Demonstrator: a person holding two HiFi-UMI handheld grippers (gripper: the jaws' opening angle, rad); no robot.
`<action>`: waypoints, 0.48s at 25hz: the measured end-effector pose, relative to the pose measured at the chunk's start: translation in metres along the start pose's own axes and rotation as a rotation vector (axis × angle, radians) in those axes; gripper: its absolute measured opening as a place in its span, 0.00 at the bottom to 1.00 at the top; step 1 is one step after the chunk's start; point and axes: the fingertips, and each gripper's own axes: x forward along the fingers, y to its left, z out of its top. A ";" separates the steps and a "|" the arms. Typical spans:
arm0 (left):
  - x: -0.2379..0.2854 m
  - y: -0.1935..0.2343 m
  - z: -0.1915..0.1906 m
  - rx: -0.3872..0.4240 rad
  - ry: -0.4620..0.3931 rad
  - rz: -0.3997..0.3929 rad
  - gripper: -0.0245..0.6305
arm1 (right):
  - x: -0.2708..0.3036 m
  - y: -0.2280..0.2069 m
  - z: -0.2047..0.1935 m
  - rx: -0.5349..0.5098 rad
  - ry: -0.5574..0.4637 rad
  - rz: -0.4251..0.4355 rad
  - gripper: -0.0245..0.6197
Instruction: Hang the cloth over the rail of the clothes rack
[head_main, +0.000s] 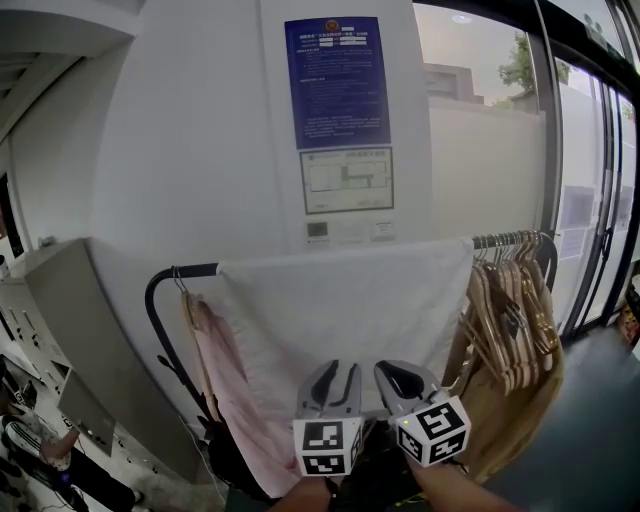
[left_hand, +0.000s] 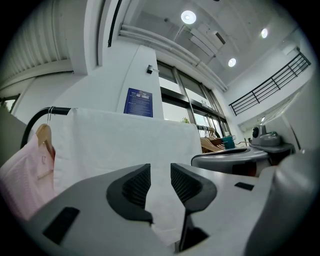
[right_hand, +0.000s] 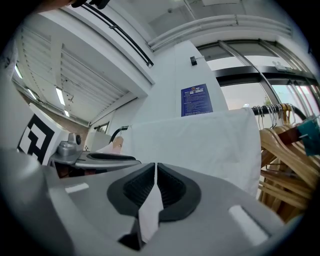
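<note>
Cloth (head_main: 345, 300) hangs draped over the rail (head_main: 190, 270), at 12 o'clock from both units. Jaws of the left hand-held gripper (head_main: 333, 385) stand spread, with the cloth loose between them. At its 3 o'clock, the right hand-held gripper (head_main: 398, 382) pinches the cloth.

The left tongs (head_main: 338, 372) and right tongs (head_main: 398, 372) are light grey moulded shells with rounded, beak-like jaws lined in black. Behind each sits a white cube (head_main: 328, 449) printed with black square markers. Up close the pads (left_hand: 136, 186) are black and finely ribbed, and small rectangular slots (left_hand: 60, 225) are sunk into the grey shells.
</note>
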 end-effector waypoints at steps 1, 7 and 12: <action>0.000 0.000 -0.002 -0.003 0.005 -0.001 0.23 | 0.000 0.000 0.000 0.002 0.000 0.001 0.07; 0.003 -0.003 -0.005 -0.006 0.009 -0.009 0.23 | 0.005 0.003 -0.006 0.011 0.015 0.022 0.04; 0.006 -0.001 -0.009 -0.009 0.011 -0.011 0.23 | 0.009 0.009 -0.006 0.006 0.015 0.049 0.05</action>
